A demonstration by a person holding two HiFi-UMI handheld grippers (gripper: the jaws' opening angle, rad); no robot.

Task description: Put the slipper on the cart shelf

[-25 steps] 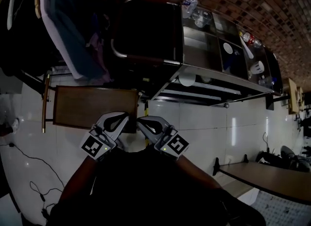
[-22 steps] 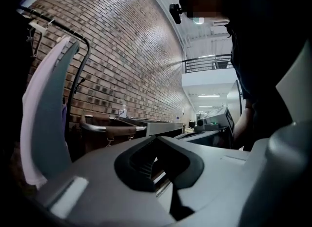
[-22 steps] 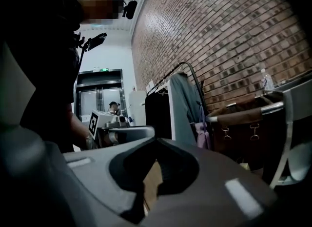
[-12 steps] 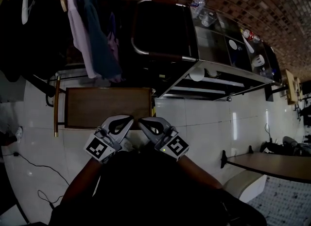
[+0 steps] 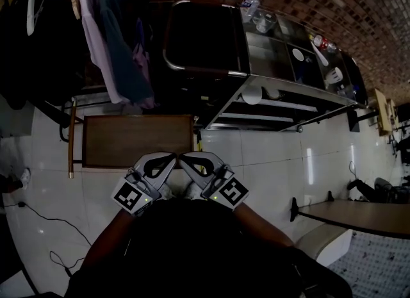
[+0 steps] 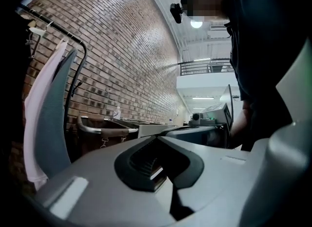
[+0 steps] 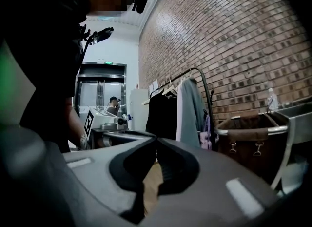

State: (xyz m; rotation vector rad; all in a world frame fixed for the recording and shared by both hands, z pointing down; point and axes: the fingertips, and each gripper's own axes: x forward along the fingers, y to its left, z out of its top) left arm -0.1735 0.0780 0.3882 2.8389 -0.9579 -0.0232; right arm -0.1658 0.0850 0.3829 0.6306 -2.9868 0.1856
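No slipper shows in any view. The metal cart [image 5: 282,91] with its shelves stands ahead to the right, against the brick wall. I hold both grippers close to my body, low in the head view, tips almost touching each other. The left gripper [image 5: 168,157] has its jaws together with nothing between them [image 6: 157,137]. The right gripper [image 5: 184,157] is likewise shut and empty [image 7: 156,138]. Both are well short of the cart.
A low wooden table [image 5: 138,140] lies on the white tiled floor just ahead of the grippers. A dark hamper [image 5: 198,34] stands left of the cart, and clothes [image 5: 109,40] hang on a rack at upper left. Cables [image 5: 45,226] trail at lower left; a table [image 5: 359,220] stands at lower right.
The view has swung, so the hamper, cart and wooden table shifted across the frame. Both grippers have stayed shut and close together in front of my body.
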